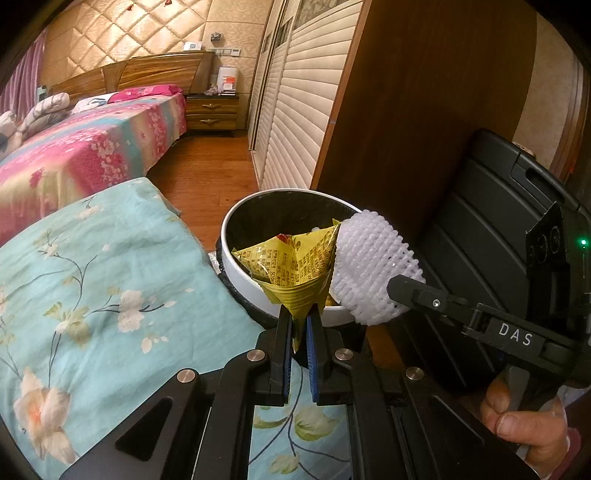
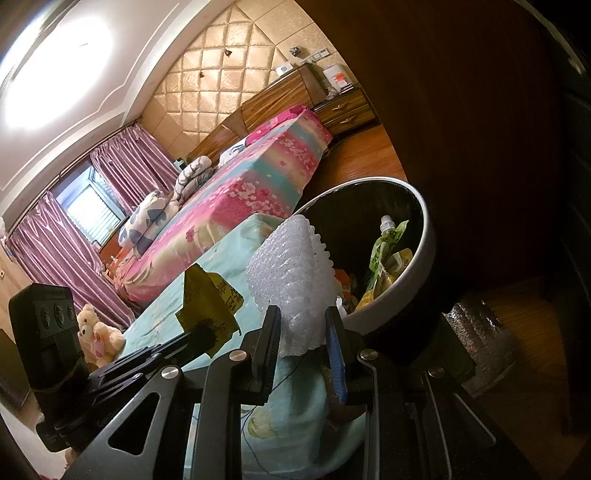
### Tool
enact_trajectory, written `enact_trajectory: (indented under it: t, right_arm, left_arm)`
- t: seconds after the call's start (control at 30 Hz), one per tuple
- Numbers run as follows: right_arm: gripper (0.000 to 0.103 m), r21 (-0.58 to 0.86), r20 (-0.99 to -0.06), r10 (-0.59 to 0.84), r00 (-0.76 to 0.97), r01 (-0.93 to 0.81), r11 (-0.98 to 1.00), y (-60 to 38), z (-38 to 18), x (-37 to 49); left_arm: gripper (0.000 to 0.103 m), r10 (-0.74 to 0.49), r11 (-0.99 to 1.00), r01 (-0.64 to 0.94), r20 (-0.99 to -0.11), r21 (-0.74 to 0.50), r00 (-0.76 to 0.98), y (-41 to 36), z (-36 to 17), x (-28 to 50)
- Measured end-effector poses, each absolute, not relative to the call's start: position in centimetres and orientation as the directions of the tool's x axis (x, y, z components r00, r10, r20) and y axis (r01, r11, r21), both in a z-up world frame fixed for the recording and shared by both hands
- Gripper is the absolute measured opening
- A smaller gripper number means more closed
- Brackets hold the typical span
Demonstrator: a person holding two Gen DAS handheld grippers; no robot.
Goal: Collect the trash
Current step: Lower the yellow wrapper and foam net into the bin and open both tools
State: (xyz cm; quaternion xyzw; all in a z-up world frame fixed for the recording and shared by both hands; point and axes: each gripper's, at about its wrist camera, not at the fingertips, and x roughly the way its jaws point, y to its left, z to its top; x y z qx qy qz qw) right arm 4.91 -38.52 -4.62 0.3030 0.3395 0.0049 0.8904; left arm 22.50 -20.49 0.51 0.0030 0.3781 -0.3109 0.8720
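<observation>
bedroom with a quilted beige wall [image 1: 110,33], glossy wood floor [image 1: 207,166] and a pink flowered bed [image 1: 92,147] lies far beyond both tongs. close under them spreads a soft teal floral cloth [image 1: 103,277], wrinkled, printed with pale blossoms.

left tongs [image 1: 300,325] reach forward and level, their flat blue-padded fingers [image 1: 312,354] pinched together on the bottom seam of a yellow wrapper [image 1: 295,269]. this crinkly printed foil packet fans upward from the grip, its top leaning over the near rim of the trash bin [image 1: 236,266], a round white tub with a dark liner just ahead of the tongs.

right tongs [image 2: 303,325] come in from the right side of the left ones, angled toward the bin; a bare hand [image 1: 524,417] grips the black handle. their fingers [image 2: 271,332] are clamped on a white foam net sleeve [image 2: 291,269], a bumpy, mesh-patterned, soft cone shape that bulges above the grip. it hangs at the bin's near rim, touching the yellow wrapper's right edge.

inside the bin, ahead and right of the right tongs, lie a green spouted pouch [image 2: 388,240] and yellow packaging [image 2: 395,266]. dark wood panel [image 1: 424,110] rises behind the bin.
</observation>
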Motion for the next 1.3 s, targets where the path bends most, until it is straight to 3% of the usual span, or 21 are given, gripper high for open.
enact_trajectory:
  t: [1.3]
  right_arm:
    - [0.025,0.528,-0.615,0.174,0.769,0.238,0.815,-39.5,-4.3,5.9]
  left_arm:
    - [0.006,-0.555,0.789,0.571,-0.663,-0.227,0.502,-21.2,0.1,23.3]
